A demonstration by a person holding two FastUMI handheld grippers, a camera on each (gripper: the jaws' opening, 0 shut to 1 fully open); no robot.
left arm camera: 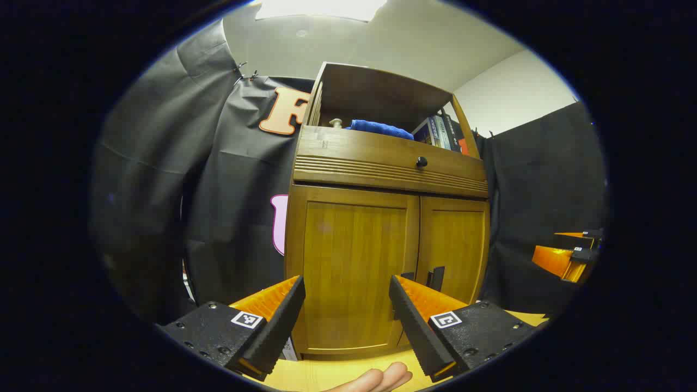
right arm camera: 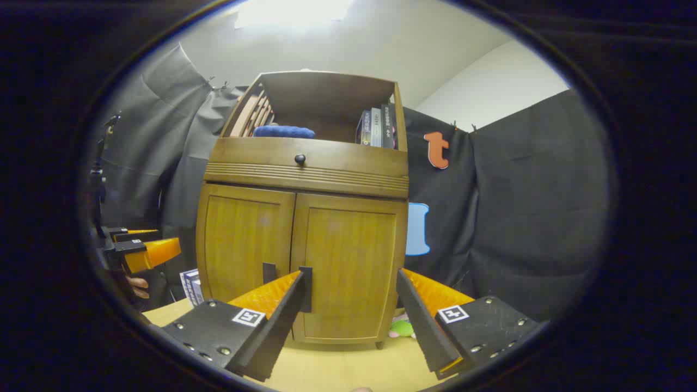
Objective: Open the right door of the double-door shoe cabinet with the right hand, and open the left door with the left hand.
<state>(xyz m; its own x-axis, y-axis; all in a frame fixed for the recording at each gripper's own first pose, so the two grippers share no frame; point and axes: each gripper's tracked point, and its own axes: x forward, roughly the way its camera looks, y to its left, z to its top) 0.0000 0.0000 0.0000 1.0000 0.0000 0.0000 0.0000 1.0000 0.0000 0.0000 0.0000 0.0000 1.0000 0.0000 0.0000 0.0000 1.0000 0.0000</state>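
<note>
- Cabinet (right arm camera: 302, 218) stands on a pale wooden surface (right arm camera: 348, 365), against the black cloth wall; both doors closed.
- Left door (left arm camera: 354, 267) and right door (right arm camera: 348, 272) meet at the centre seam; a dark handle (right arm camera: 269, 272) sits on the left door and another (right arm camera: 306, 288) on the right door, low beside the seam.
- Left gripper (left arm camera: 347, 305): jaws spread wide, holding nothing, facing the left door, not touching it. Its right finger covers part of the left door's handle.
- Right gripper (right arm camera: 348, 305): jaws wide, empty, in front of the right door; its left finger overlaps the right door's handle in the right gripper view, contact cannot be told.
- Drawer with a round knob (right arm camera: 300, 159) above the doors. Open shelf on top holds a blue cloth (right arm camera: 283, 131) and upright books (right arm camera: 378, 128); spine writing too small to read.
- Square markers on the gripper bodies; patterns not legible as text.
- Fingertips (left arm camera: 381, 378) of a hand, cut off at the bottom edge of the left gripper view.
- A small box (right arm camera: 191, 286) left of the cabinet, partly hidden; print unreadable. A green object (right arm camera: 402, 328) near the cabinet's right foot, unclear what.
- Open surface lies in front of the doors.
</note>
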